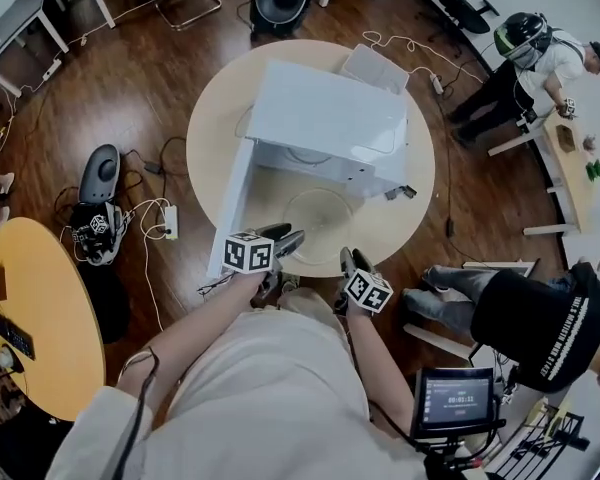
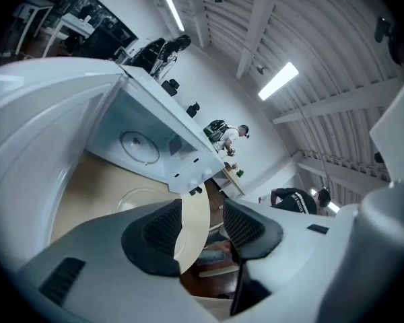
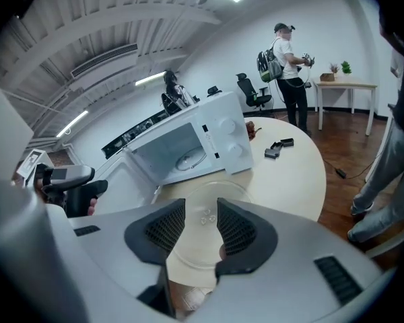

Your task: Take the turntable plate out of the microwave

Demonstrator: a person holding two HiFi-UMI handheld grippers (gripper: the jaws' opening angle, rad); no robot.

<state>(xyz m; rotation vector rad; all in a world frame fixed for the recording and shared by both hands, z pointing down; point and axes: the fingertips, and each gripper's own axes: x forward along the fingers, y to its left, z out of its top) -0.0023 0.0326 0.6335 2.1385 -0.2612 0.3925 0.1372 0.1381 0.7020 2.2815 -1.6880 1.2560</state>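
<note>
The clear glass turntable plate [image 1: 325, 213] lies flat on the round beige table [image 1: 420, 218], just in front of the white microwave [image 1: 325, 118], whose door [image 1: 232, 203] hangs open to the left. Both grippers hover at the table's near edge, short of the plate. My left gripper [image 1: 285, 238] is open, and its own view shows only the table edge between the pads [image 2: 165, 227]. My right gripper [image 1: 352, 260] is open too. Beyond its jaws the plate [image 3: 205, 207] rests on the table, and the microwave [image 3: 188, 143] stands behind it.
Small black parts [image 1: 400, 193] lie on the table by the microwave's right corner. A person in black [image 1: 540, 313] sits close on the right and another stands at a far desk [image 1: 570, 148]. A yellow round table [image 1: 40, 318] is at the left, and cables cross the wooden floor.
</note>
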